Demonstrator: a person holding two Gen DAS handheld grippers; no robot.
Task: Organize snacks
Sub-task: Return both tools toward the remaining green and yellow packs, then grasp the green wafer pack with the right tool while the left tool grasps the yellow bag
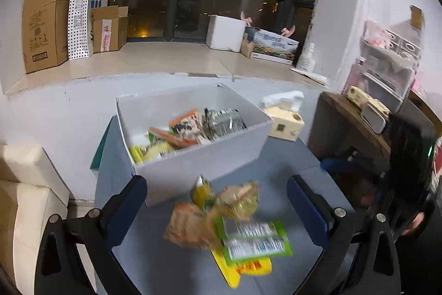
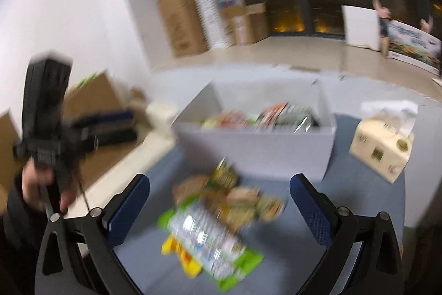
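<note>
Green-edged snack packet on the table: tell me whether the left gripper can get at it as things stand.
Probably yes. The left gripper is open, and the green-edged snack packet lies on top of the pile, uncovered, just ahead between its fingers.

Left gripper (image 1: 216,201) jaws spread, snack packets (image 1: 229,228) heaped below, white bin (image 1: 193,170) behind

Each wrist camera looks forward and down along its own open tongs, close above the counter (image 1: 154,261), facing the window wall. Both views share the snack pile (image 1: 229,223) at lower centre and the white bin (image 1: 193,167) mid-frame; the right view is motion-blurred.
</note>
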